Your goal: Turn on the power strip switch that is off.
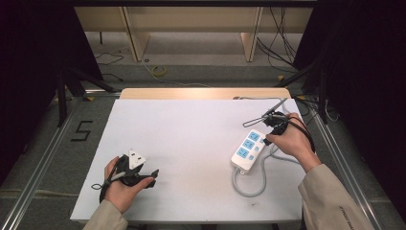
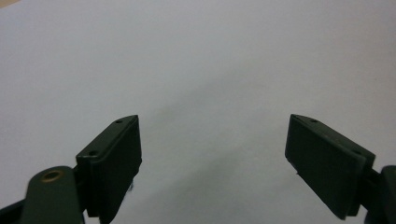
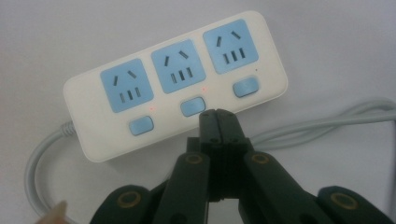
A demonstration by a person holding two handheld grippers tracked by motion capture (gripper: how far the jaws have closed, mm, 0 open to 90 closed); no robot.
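Power strip [image 3: 175,81] with grey cord [image 1: 249,188], closed right tool [image 3: 217,122] just beside.

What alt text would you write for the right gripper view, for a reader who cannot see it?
A white power strip with three blue sockets and three blue switches lies on a white table. The right hand-held gripper, jaws shut, has its tip at the middle switch. The strip's grey cable runs behind the gripper.

White table [image 1: 191,139] carrying a white power strip [image 1: 249,149] with three blue sockets; its grey cord [image 1: 251,184] loops on the near side. Right gripper [image 1: 269,138] touches the strip's right edge. Left gripper [image 1: 152,176] rests well left of the strip.
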